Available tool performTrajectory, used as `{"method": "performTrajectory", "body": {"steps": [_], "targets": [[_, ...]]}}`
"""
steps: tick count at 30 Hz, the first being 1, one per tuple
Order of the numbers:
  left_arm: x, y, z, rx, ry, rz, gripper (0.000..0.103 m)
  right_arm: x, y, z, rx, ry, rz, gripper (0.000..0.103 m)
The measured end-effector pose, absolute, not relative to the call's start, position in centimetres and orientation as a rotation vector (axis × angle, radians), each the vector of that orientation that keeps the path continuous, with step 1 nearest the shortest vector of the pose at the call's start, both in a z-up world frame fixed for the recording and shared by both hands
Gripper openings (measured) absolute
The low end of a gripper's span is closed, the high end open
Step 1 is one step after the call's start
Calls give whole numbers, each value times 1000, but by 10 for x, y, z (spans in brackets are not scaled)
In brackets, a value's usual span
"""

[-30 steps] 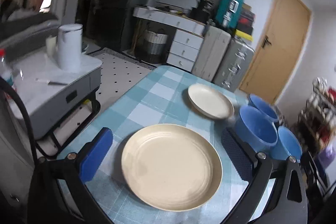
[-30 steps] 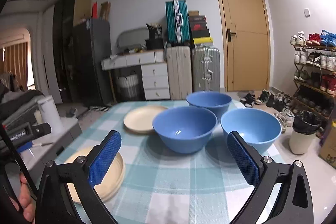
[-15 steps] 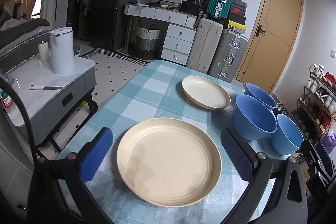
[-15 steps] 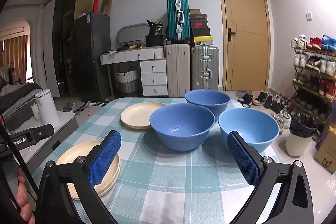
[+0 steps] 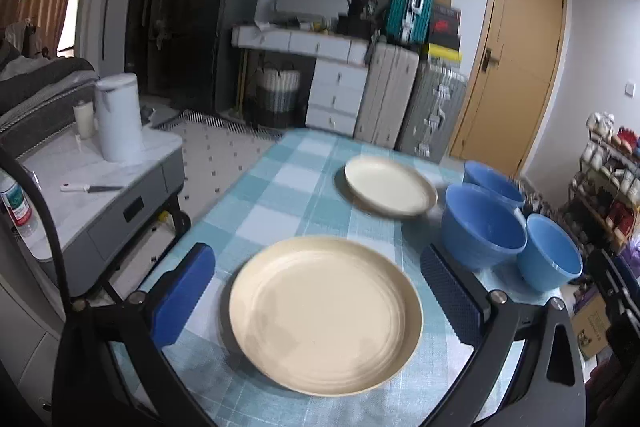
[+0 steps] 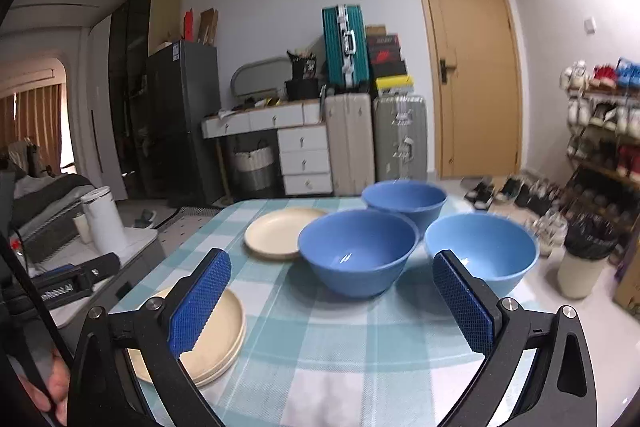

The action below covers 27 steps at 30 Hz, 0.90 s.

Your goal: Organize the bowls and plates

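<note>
Left hand-held gripper (image 5: 316,291): open, empty, straddling near plate (image 5: 325,313).
Right hand-held gripper (image 6: 332,301): open, empty; nearest bowl (image 6: 357,251) straight ahead.

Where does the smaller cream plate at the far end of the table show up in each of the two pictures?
Left wrist view: the smaller cream plate lies right of centre, beyond the large plate.
Right wrist view: it lies left of centre, just left of the nearest blue bowl.
Shared landmark: the teal suitcase against the back wall.
</note>
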<state>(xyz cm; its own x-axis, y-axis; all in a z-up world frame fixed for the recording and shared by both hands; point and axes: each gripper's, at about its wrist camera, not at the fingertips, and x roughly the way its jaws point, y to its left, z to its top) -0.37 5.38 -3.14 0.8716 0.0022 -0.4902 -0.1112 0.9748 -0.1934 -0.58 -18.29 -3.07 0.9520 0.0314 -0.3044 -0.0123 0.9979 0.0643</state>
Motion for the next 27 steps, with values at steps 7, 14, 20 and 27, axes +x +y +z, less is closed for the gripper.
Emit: {"method": "performTrajectory", "body": {"steps": [7, 14, 20, 27], "targets": [[7, 71, 1, -273, 493, 69, 103, 0, -179, 8, -2, 207, 48, 102], [92, 88, 31, -378, 660, -13, 103, 88, -190, 71, 122, 403, 191, 102], [190, 74, 11, -366, 895, -52, 103, 182, -174, 92, -38, 535, 166, 102], [289, 46, -26, -260, 1064, -90, 103, 312, -165, 64, -45, 824, 192, 102]]}}
